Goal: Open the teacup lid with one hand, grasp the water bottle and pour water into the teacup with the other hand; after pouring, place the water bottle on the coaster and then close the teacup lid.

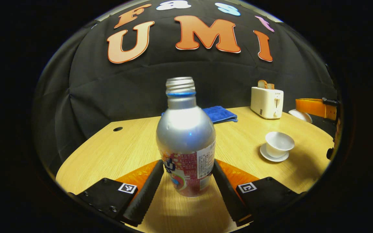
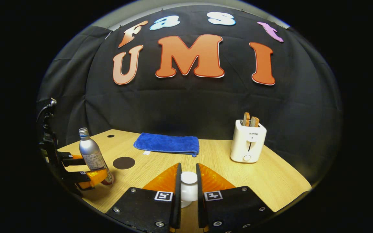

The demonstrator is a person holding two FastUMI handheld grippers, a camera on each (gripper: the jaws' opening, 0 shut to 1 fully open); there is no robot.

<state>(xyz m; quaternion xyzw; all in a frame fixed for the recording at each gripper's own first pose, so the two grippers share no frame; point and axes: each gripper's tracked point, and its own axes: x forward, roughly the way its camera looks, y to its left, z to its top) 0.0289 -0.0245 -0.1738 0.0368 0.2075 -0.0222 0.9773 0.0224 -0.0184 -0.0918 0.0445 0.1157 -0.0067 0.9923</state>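
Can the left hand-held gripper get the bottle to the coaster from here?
Probably yes. The left hand-held gripper has both fingers against the water bottle, and in the right gripper view the dark coaster lies close beside the bottle on bare table, nothing between them.

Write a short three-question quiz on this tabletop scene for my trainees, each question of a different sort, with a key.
1. True or false: the lid sits on the cup.
2. What does the left gripper hold? A) towel B) bottle C) toaster
3. Fill in: the dark round coaster lies on the ____.

Key
1. False: the right gripper holds the lid, and the cup stands open on its saucer.
2. B: its fingers clamp the bottle, which is upright.
3. table, between the bottle and the blue towel.
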